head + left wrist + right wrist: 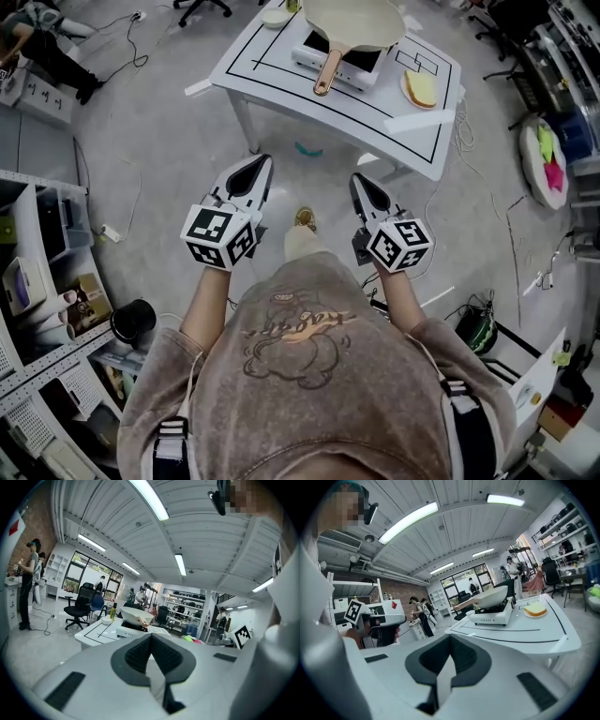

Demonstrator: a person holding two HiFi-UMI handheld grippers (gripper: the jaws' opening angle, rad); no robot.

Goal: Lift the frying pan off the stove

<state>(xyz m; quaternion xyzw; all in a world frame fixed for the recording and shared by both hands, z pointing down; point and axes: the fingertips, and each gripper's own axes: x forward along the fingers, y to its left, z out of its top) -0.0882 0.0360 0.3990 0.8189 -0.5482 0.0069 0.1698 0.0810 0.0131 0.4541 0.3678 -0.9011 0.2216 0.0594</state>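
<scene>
A cream frying pan (354, 21) with a copper-coloured handle (328, 71) sits on a white portable stove (339, 62) on the white table (281, 75) ahead of me. The pan (491, 597) and stove (493, 616) also show in the right gripper view, and the pan (136, 616) shows far off in the left gripper view. My left gripper (255, 165) and right gripper (360, 183) hang over the floor, well short of the table. Both are shut with nothing between their jaws.
A plate with a slice of bread (422, 90) lies on the table's right part, and a small white bowl (274, 17) at its far left. Shelving (37, 281) stands at my left. Cables and a teal object (307, 150) lie on the floor. People stand in the background.
</scene>
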